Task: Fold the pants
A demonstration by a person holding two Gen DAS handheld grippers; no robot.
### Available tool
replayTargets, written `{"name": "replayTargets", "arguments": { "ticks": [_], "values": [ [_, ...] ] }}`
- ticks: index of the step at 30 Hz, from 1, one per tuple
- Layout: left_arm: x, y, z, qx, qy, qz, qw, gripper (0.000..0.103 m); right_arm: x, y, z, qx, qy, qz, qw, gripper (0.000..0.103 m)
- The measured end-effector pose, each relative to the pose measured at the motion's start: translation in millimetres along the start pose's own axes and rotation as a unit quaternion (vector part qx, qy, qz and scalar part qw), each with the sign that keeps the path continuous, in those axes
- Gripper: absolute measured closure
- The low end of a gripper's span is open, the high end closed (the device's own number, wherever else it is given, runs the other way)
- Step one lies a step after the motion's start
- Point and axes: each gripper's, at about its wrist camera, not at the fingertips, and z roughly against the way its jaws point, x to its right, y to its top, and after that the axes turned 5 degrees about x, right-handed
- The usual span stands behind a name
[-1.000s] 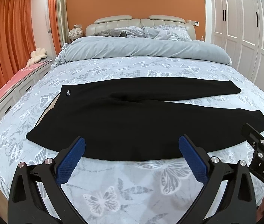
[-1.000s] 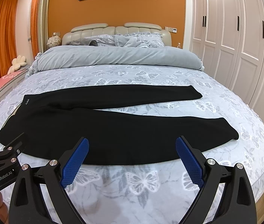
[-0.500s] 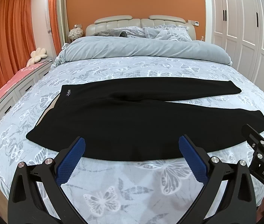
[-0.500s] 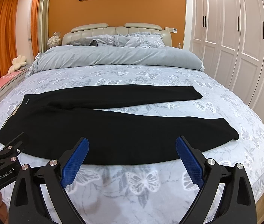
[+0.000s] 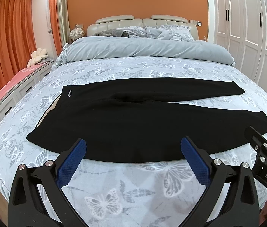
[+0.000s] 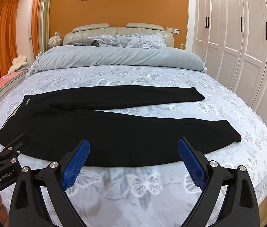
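Observation:
Black pants lie flat across the bed, waistband at the left, the two legs spread apart toward the right; they also show in the right wrist view. My left gripper is open and empty, hovering just short of the pants' near edge. My right gripper is open and empty, also at the near edge, further right. Each gripper shows at the side of the other's view.
The bed has a grey butterfly-print sheet, a rolled grey duvet and pillows at the headboard. White wardrobes stand on the right, a low drawer unit and orange curtains on the left.

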Motion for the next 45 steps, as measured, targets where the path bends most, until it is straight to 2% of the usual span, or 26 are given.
{"name": "replayTargets", "arguments": {
  "ticks": [31,45],
  "values": [
    [0.5,0.1,-0.5,-0.001,-0.002,0.0,1.0,0.005,-8.6,-2.1,-1.7,-0.001,0.004,0.003,1.0,0.011],
    [1.7,-0.8,-5.2,-0.012,-0.005,0.007,0.9999,0.005,-8.8,-3.3,-11.0,-0.016,0.006,-0.001,1.0,0.011]
  ]
}}
